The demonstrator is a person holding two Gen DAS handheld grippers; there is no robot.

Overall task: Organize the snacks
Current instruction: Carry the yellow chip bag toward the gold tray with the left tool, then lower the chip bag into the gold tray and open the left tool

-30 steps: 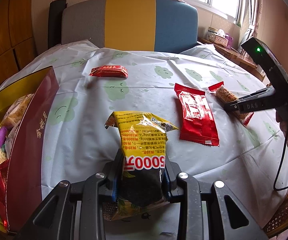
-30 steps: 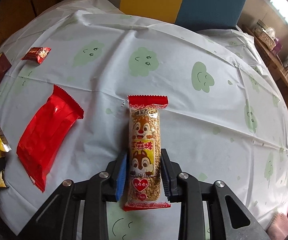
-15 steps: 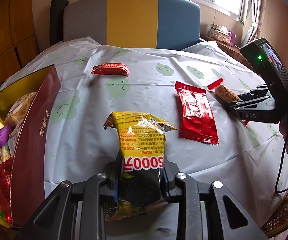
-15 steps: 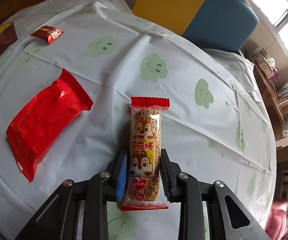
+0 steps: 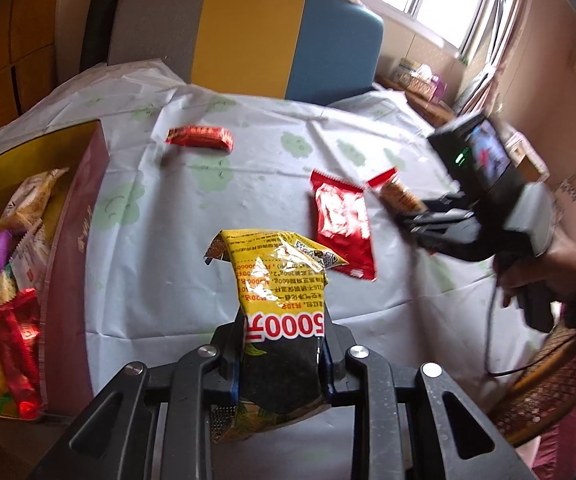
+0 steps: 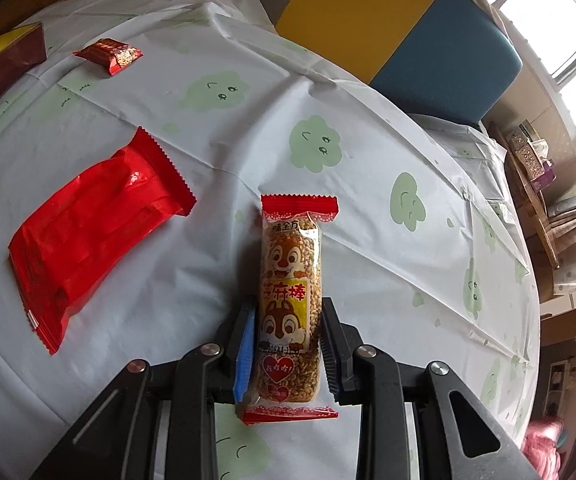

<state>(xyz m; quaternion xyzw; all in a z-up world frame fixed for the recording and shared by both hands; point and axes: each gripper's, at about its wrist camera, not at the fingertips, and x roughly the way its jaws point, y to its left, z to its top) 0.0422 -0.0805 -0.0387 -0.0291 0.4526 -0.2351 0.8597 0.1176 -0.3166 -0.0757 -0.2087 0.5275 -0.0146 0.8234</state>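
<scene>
Left gripper (image 5: 284,354): jaws closing on the yellow bag (image 5: 278,312), pads pressing its dark lower half; the bag stands up between them, crumpled at the top, clear of the table (image 5: 176,240)

Right gripper (image 6: 288,354): closed on the sesame bar (image 6: 289,300), pads clamped on both long sides near its lower end; the bar points away from the gripper, its far end over the table. Seen from the left wrist, this gripper is blurred, with a hand (image 5: 543,270) on its handle

Box (image 5: 76,248): at the left edge of the table, open, gold inside, maroon wall; several wrapped snacks lie in it

Red pack (image 6: 92,232): flat on the table, right of the box, just beside the bar on its left, not touching

Small red packet (image 6: 110,54): flat on the table, beyond the red pack, near the box's far corner

Chair (image 5: 244,40): grey, yellow and blue back, behind the table's far edge
</scene>
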